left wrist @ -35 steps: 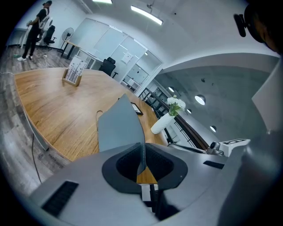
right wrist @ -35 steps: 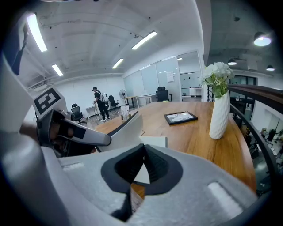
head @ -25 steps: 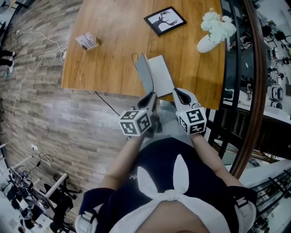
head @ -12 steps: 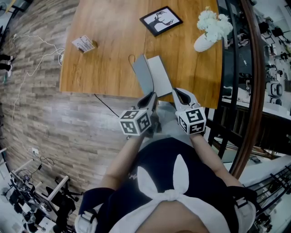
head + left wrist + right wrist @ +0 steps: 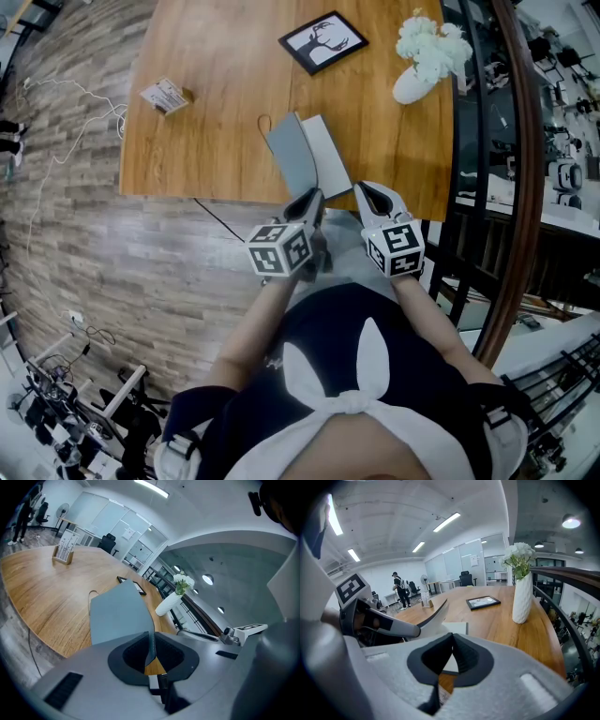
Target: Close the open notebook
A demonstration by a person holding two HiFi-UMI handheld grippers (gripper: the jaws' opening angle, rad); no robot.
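my left claw (image 5: 308, 201) is pinched almost shut on the near edge of the grey cover (image 5: 119, 613), holding it lifted. my right claw (image 5: 368, 194) is closed on nothing, just to its right. the notebook (image 5: 305, 157) lies straight ahead at the near edge of the table (image 5: 206, 103), spine running up-frame, away from me. the white page (image 5: 457, 628) lies right of the cover, so i judge the cover must swing rightward over it.

Bright, even light from ceiling strips (image 5: 446, 521), soft shadows, strong fisheye bending — dark vignetted corners
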